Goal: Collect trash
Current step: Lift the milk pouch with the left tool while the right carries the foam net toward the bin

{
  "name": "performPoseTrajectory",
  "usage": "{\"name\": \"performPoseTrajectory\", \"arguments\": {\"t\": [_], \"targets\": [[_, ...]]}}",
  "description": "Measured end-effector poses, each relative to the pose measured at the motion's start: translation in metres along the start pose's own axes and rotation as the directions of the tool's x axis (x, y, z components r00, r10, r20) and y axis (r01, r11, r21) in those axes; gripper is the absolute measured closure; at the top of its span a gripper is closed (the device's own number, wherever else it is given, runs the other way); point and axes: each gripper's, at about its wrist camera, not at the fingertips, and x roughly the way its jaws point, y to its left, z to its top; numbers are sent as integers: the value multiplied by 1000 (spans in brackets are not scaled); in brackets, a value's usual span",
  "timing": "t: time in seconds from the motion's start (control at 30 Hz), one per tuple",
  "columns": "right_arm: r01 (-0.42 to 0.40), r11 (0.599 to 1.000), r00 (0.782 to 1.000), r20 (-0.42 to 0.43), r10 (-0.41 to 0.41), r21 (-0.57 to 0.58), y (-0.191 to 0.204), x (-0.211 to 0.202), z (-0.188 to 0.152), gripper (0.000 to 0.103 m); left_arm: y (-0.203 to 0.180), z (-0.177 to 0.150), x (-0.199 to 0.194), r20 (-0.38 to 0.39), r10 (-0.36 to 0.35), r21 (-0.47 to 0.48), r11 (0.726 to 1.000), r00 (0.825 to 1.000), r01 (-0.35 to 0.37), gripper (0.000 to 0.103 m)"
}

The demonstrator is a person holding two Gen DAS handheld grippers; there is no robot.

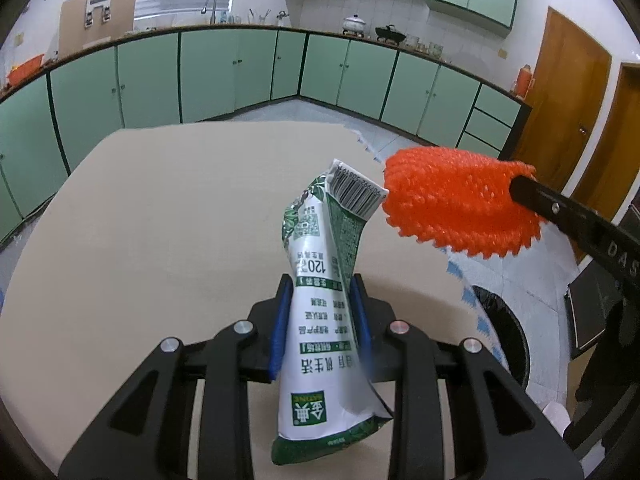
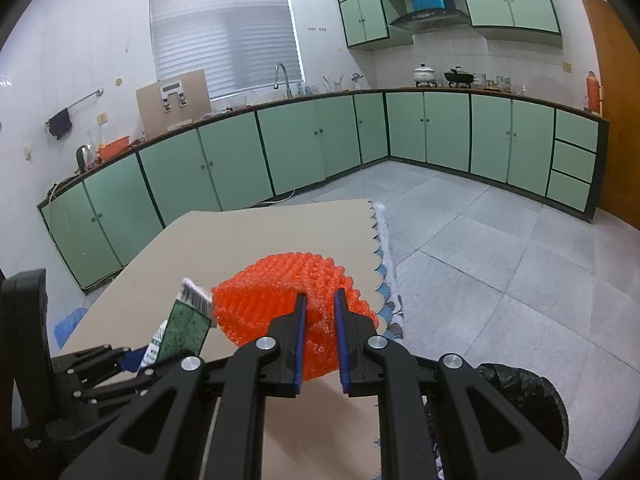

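My left gripper (image 1: pixel 320 292) is shut on a crumpled white and green milk pouch (image 1: pixel 320 280) and holds it above the cardboard-covered table (image 1: pixel 160 220). My right gripper (image 2: pixel 320 300) is shut on an orange foam fruit net (image 2: pixel 272 296) and holds it above the table's right side. In the left wrist view the net (image 1: pixel 452 204) hangs just right of the pouch top, almost touching it. In the right wrist view the pouch (image 2: pixel 184 324) and the left gripper (image 2: pixel 92 372) sit at the lower left.
A bin with a black bag (image 2: pixel 532 396) stands on the tiled floor by the table's right edge; it also shows in the left wrist view (image 1: pixel 504 332). Green kitchen cabinets (image 2: pixel 280 152) line the far walls. A wooden door (image 1: pixel 568 104) is at the right.
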Motion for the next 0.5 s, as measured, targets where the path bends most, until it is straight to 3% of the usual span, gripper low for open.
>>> {"name": "performPoseTrajectory", "arguments": {"t": [0.5], "targets": [[97,994,994,39,-99,60,-59,-51,-6,90,-82,17,4,44,-72,103,992,996,67,75]]}}
